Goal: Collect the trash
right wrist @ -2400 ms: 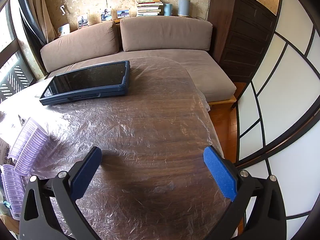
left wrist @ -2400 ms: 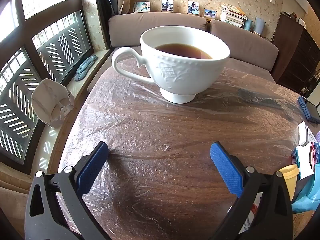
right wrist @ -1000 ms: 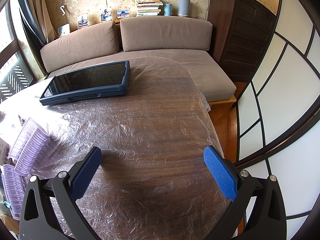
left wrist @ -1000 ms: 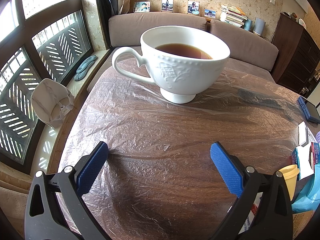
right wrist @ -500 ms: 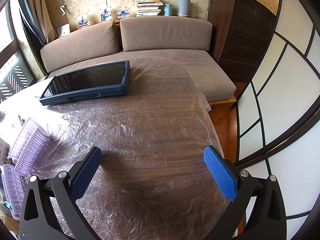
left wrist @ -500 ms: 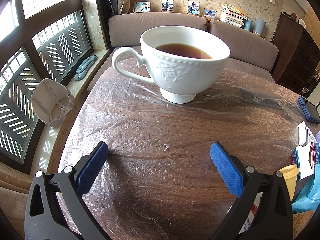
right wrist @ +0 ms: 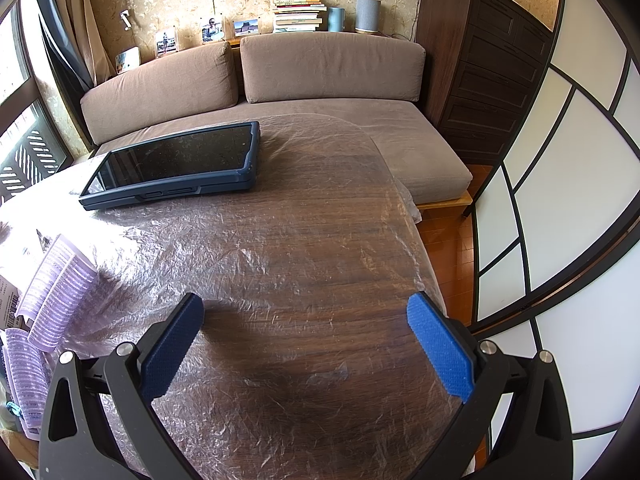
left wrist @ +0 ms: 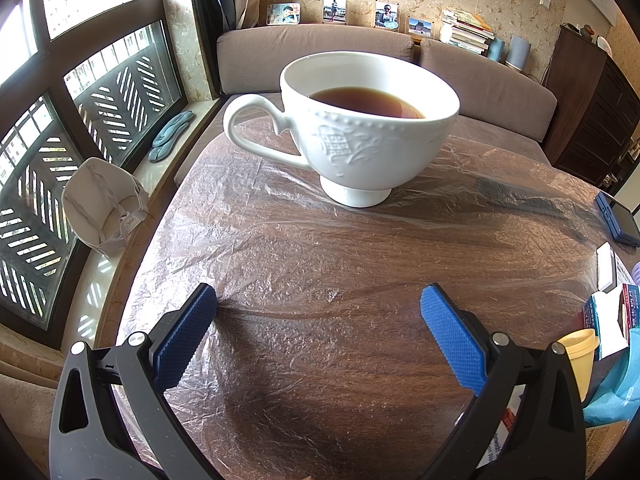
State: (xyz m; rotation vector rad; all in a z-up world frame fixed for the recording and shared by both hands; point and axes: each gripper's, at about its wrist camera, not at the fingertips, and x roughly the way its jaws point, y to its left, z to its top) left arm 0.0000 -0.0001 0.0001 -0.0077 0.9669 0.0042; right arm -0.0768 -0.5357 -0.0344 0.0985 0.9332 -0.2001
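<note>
Hanging off the window side, beyond the left edge of the counter [left wrist: 360,264], a crumpled white face mask [left wrist: 102,204] sits by the sill, its long axis running up and down in the left wrist view and its open hollow turned toward the counter. Next comes the left hand-held gripper [left wrist: 318,322], jaws spread wide and empty above the plastic-wrapped wood. Ahead of it stands a white teacup [left wrist: 360,132] of dark tea, upright, handle pointing left toward the window. Near the counter's right edge in that view lie a yellow cup [left wrist: 578,350], a teal wrapper [left wrist: 620,392] and printed boxes [left wrist: 612,312], close together. In the right wrist view, purple hair rollers [right wrist: 52,280] lie at the left, long axes slanting away from the camera. A tablet in a dark blue case [right wrist: 176,164] lies flat, screen up, its long axis across the view. The right hand-held gripper [right wrist: 306,322] is also wide apart, holding nothing
</note>
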